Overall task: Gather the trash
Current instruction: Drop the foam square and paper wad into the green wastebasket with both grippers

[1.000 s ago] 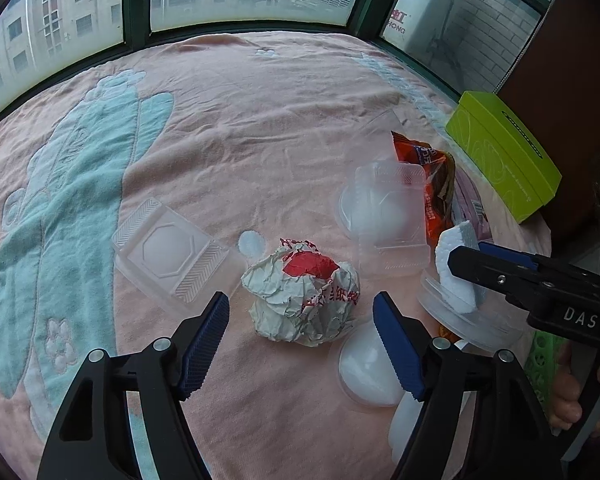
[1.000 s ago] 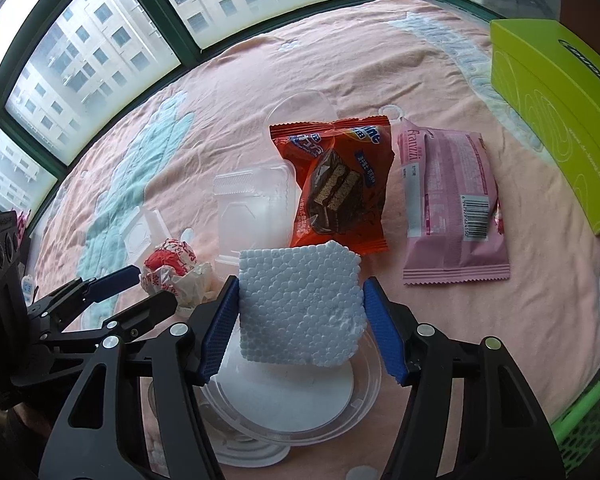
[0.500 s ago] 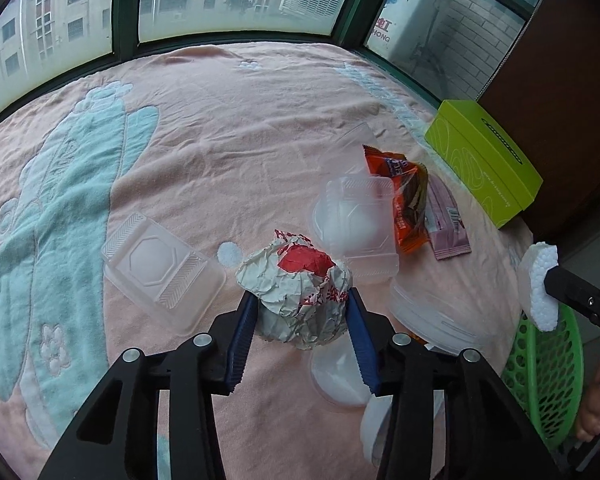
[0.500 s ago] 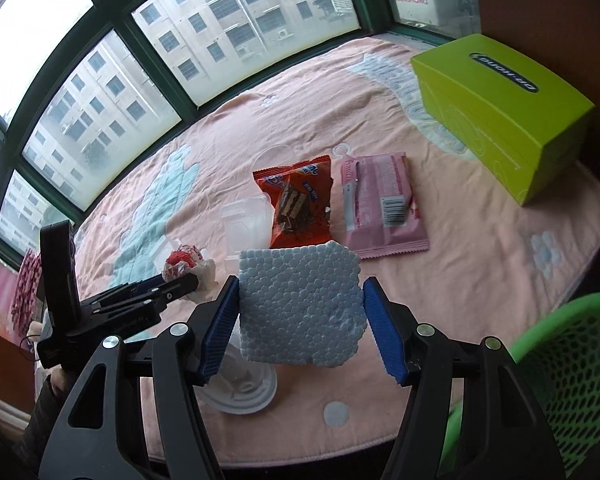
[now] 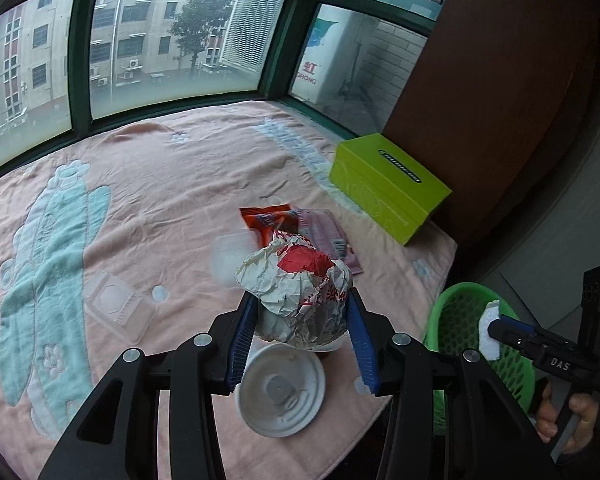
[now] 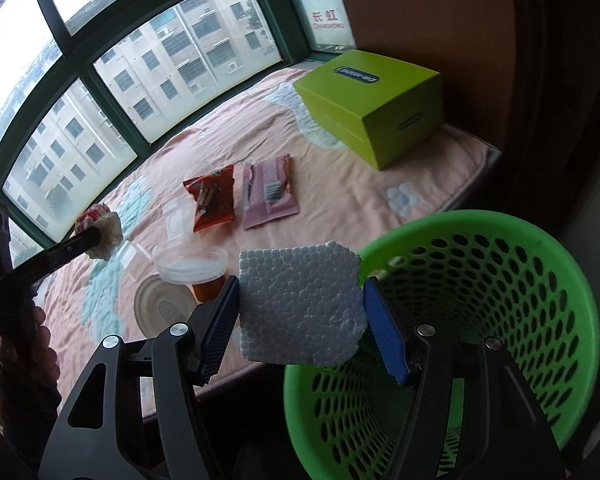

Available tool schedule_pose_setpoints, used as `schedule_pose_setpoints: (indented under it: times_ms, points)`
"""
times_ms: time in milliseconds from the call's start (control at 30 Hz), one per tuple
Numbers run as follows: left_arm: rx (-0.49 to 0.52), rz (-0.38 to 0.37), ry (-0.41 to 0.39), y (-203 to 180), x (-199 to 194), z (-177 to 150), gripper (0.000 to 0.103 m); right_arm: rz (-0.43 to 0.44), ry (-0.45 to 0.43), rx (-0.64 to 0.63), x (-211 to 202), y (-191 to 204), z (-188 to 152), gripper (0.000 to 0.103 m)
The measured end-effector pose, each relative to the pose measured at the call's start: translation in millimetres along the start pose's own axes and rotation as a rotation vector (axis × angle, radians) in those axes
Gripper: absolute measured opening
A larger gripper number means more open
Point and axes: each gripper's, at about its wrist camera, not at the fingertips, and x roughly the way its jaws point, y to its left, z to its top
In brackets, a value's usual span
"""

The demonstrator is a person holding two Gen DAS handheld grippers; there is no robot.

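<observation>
My left gripper [image 5: 300, 336] is shut on a crumpled white and red paper wrapper [image 5: 296, 288] and holds it above the table's front edge. My right gripper [image 6: 300, 316] is shut on a white foam block [image 6: 300, 304] and holds it over the left rim of a green mesh basket [image 6: 520, 300]. In the left wrist view the basket [image 5: 456, 320] stands on the floor off the table's right corner, with the foam block [image 5: 489, 328] at its rim. The wrapper also shows at the far left of the right wrist view [image 6: 100, 230].
On the pink towel [image 5: 140, 184] lie a clear tray [image 5: 112, 304], a clear box [image 5: 228, 256], an orange snack bag [image 6: 212, 200], a pink packet [image 6: 268, 192], a white lid [image 5: 280, 392] and a tub [image 6: 192, 272]. A green tissue box [image 5: 384, 184] stands at the right.
My left gripper has closed on the wrapper and lifted it off the towel. My right gripper has carried the foam block off the table to the basket's rim.
</observation>
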Motion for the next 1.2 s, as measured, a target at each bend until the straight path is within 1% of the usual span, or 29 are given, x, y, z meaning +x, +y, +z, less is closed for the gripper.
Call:
schedule_pose_setpoints:
  times_ms: [167, 267, 333, 433, 700, 900, 1067, 1100, 1133, 1200]
  points:
    - [0.067, -0.074, 0.021, -46.8, 5.1, -4.4, 0.043, -0.057, -0.018, 0.012, -16.9, -21.3, -13.3, 0.063]
    - [0.098, -0.113, 0.045, -72.0, 12.0, -10.2, 0.043, -0.065, -0.024, 0.033, -27.1, -33.6, -19.6, 0.064]
    - [0.121, -0.134, 0.059, -87.6, 15.8, -14.8, 0.043, -0.071, -0.033, 0.051, -33.5, -41.9, -22.7, 0.069]
    - [0.153, -0.162, 0.087, -108.7, 22.9, -23.6, 0.043, -0.075, -0.047, 0.076, -43.1, -53.6, -26.9, 0.072]
    - [0.224, -0.225, 0.150, -155.5, 39.7, -45.7, 0.044, -0.111, -0.103, 0.105, -70.3, -74.5, -29.7, 0.075]
    - [0.250, -0.261, 0.197, -178.9, 53.8, -55.1, 0.046, -0.137, -0.145, 0.117, -88.6, -84.5, -30.3, 0.076]
    - [0.264, -0.277, 0.221, -192.9, 63.2, -61.2, 0.053, -0.142, -0.165, 0.132, -94.9, -89.5, -30.7, 0.077]
    - [0.264, -0.276, 0.224, -194.6, 64.3, -62.5, 0.063, -0.140, -0.167, 0.135, -95.3, -90.5, -30.6, 0.077]
    - [0.263, -0.274, 0.222, -196.0, 64.9, -63.7, 0.066, -0.139, -0.169, 0.139, -95.8, -91.6, -30.7, 0.077]
    - [0.270, -0.275, 0.221, -197.6, 64.8, -65.6, 0.066, -0.137, -0.168, 0.144, -95.3, -92.7, -30.6, 0.077]
